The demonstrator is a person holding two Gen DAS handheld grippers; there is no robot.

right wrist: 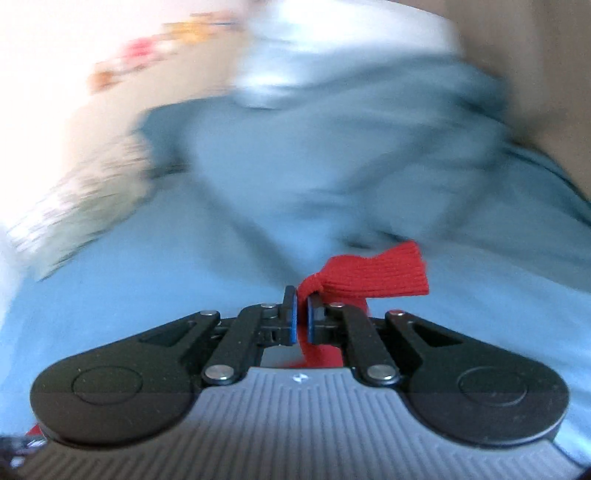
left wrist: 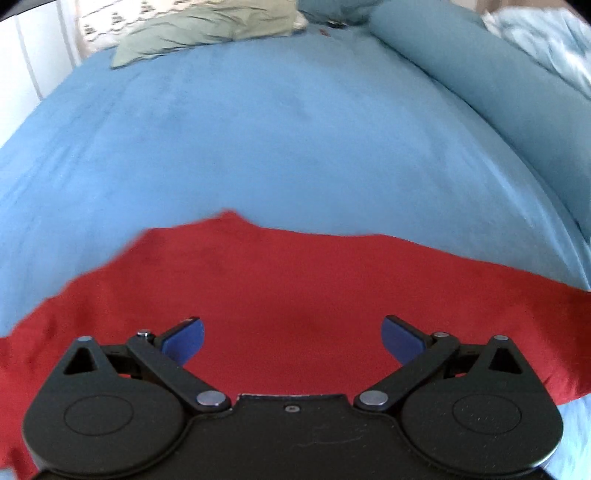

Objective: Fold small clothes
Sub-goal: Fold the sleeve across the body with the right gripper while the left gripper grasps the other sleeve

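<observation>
The right tongs (right wrist: 301, 314) are clamped on a ribbed edge of the red garment (left wrist: 295, 295), likely to lift it for a fold. The left tongs (left wrist: 291, 339) stand apart above the cloth, gripping nothing. It lies on a blue bed (left wrist: 258, 147), pillows (left wrist: 461, 66) beyond.

No legible text, numbers or brand names in either view. One small pale emblem (right wrist: 297, 377) sits on the grey ribbed housing of the right hand-held gripper (right wrist: 302, 314); possibly a logo, but too small to make out. The patterned fabric (left wrist: 107, 18) at the far edge of the bed carries dark marks, blurred; whether they are print or letters cannot be told.
</observation>
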